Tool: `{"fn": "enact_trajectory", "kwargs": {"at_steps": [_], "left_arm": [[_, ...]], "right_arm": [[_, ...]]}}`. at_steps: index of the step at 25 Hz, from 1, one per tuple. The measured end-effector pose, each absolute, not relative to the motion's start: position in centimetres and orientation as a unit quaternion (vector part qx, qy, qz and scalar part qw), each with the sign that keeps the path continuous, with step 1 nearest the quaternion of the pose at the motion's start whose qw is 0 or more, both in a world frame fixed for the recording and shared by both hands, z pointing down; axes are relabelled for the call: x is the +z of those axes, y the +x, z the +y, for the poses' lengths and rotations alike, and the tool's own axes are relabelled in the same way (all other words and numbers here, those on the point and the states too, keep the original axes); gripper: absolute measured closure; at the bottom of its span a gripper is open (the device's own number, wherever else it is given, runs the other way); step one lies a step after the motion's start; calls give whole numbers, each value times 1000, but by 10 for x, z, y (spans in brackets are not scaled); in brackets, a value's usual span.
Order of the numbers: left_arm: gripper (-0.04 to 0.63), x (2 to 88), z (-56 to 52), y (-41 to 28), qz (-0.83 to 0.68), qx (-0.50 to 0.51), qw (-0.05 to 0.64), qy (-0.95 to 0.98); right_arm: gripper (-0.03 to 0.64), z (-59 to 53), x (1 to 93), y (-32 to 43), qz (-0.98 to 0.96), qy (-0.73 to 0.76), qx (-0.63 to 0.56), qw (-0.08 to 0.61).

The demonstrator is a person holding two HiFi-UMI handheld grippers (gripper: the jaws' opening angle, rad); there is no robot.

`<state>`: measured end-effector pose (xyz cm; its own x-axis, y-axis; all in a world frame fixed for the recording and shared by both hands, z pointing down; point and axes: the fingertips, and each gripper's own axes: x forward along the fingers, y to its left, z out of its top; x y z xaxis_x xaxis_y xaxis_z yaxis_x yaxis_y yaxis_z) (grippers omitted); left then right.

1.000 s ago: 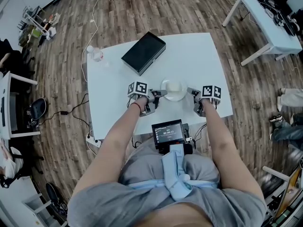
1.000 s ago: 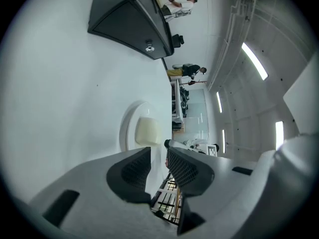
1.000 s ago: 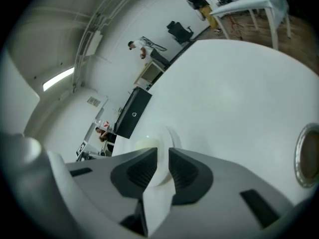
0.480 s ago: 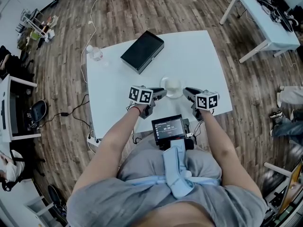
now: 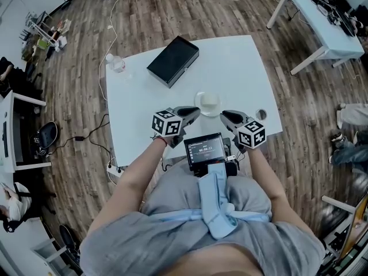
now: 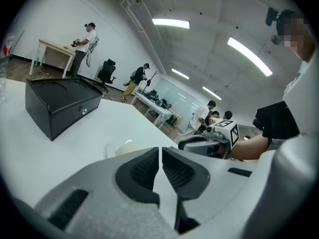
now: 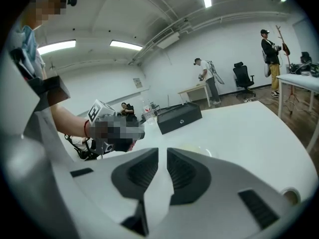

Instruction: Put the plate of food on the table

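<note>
A small white plate [image 5: 208, 104] with pale food rests on the white table [image 5: 241, 68], near its front edge. My left gripper [image 5: 195, 111] hangs just to the plate's near left, apart from it, jaws shut on nothing. On the near right my right gripper [image 5: 224, 115] is shut and empty too. In the left gripper view the plate [image 6: 124, 147] peeks out beyond the closed left gripper [image 6: 160, 151], with the other gripper further right. The right gripper view shows the plate's rim [image 7: 199, 148] just past the closed right gripper [image 7: 162, 153].
A black box [image 5: 173, 61] lies at the table's far left, and a clear bottle [image 5: 117, 65] stands at the left edge. A small round thing [image 5: 261, 114] sits near the right front corner. A screen device [image 5: 204, 149] hangs at my waist. Other white tables [image 5: 322, 22] and several people stand around.
Both grippers have drawn back from the plate's sides toward my body and risen. The plate stays on the table, free of both.
</note>
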<state>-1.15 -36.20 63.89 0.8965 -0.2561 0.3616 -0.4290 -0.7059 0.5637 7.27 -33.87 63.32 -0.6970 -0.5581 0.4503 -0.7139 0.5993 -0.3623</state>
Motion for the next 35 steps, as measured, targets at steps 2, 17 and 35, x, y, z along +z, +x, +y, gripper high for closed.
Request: {"fn": "enact_trajectory", "kwargs": {"at_steps": [2,17,35], "left_arm": [[565,627,-358,-17,-195,115,320,920],[569,545,-326,-51,-235,49,241,940],[569,549,-306,-24,-207,80,213,952]], "right_arm": [[554,-334,622,70,-884,365,258,135],[554,-297,556,67,-899,384,198,69],[563,-296,548,58,-906,377,187,53]]}}
